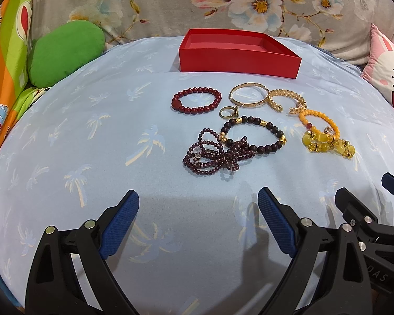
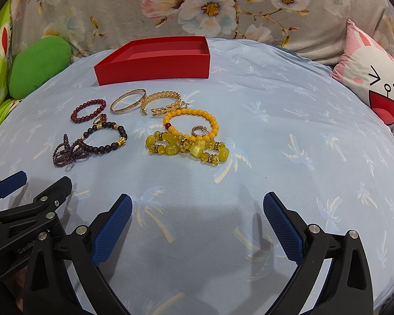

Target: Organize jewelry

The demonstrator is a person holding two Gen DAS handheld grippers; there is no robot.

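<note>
An empty red box stands at the far side of the blue cloth. In front of it lie a red bead bracelet, a gold bangle, a gold leaf cuff, a gold ring, a dark bead bracelet, a purple bead strand, an orange bead bracelet and a yellow stone bracelet. My left gripper and right gripper are open and empty, near the jewelry.
A green cushion lies at the back left and a pink rabbit pillow at the back right. Floral fabric runs behind the box. The right gripper's fingers show in the left wrist view.
</note>
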